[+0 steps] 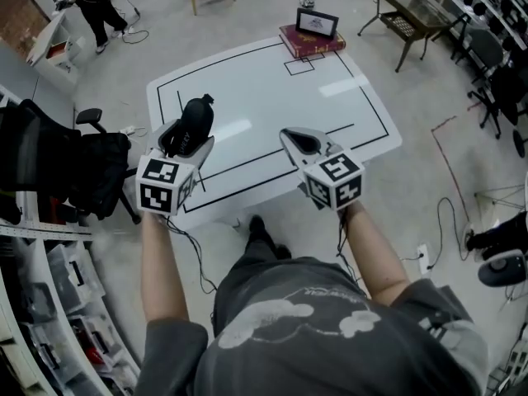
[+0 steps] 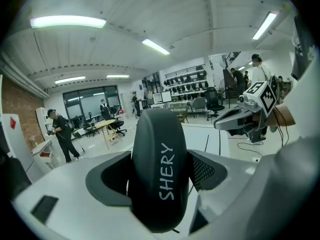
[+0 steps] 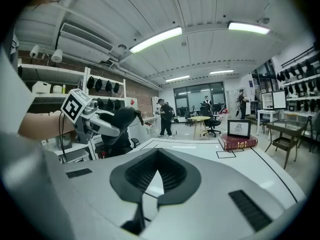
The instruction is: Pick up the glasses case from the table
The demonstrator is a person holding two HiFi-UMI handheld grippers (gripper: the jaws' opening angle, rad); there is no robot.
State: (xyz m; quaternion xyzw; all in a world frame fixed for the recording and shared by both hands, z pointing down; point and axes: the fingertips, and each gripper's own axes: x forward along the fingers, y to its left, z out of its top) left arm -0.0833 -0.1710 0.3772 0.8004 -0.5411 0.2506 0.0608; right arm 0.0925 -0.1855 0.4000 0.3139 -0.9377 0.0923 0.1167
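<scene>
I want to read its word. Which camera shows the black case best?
Left gripper view: the glasses case fills it, lettering readable. Head view and right gripper view show it small, held in the left gripper.

The lower end of the glasses case (image 1: 196,114) is hidden between the jaws of the left gripper (image 1: 191,139). The table (image 1: 272,89) has its near edge partly covered by the right gripper (image 1: 289,136). The print in the picture frame (image 1: 317,23) on the red book (image 1: 312,44) is too small to read.
</scene>
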